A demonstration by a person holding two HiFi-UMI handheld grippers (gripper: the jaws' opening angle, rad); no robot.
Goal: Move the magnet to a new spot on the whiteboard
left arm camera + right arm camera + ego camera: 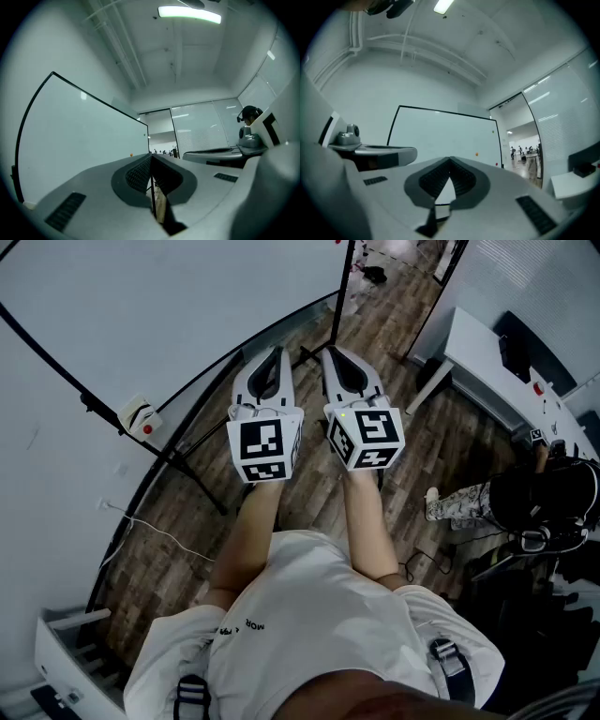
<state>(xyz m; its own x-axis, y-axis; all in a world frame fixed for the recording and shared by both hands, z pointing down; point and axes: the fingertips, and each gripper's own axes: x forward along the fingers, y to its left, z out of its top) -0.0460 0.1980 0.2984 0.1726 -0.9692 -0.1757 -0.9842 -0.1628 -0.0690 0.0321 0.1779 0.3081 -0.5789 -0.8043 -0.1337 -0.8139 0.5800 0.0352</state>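
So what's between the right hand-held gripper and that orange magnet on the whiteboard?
Nothing: in the right gripper view only open air and bare whiteboard separate the shut right hand-held gripper from the orange magnet.

Stuck flat on upright, black-framed whiteboard (440,136), near its right edge: small round orange magnet (476,153), green magnet (492,131) higher up, red magnet (496,164) lower down.

The orange magnet (476,153) on the whiteboard (440,136) (a mere dot) is too small to detail.
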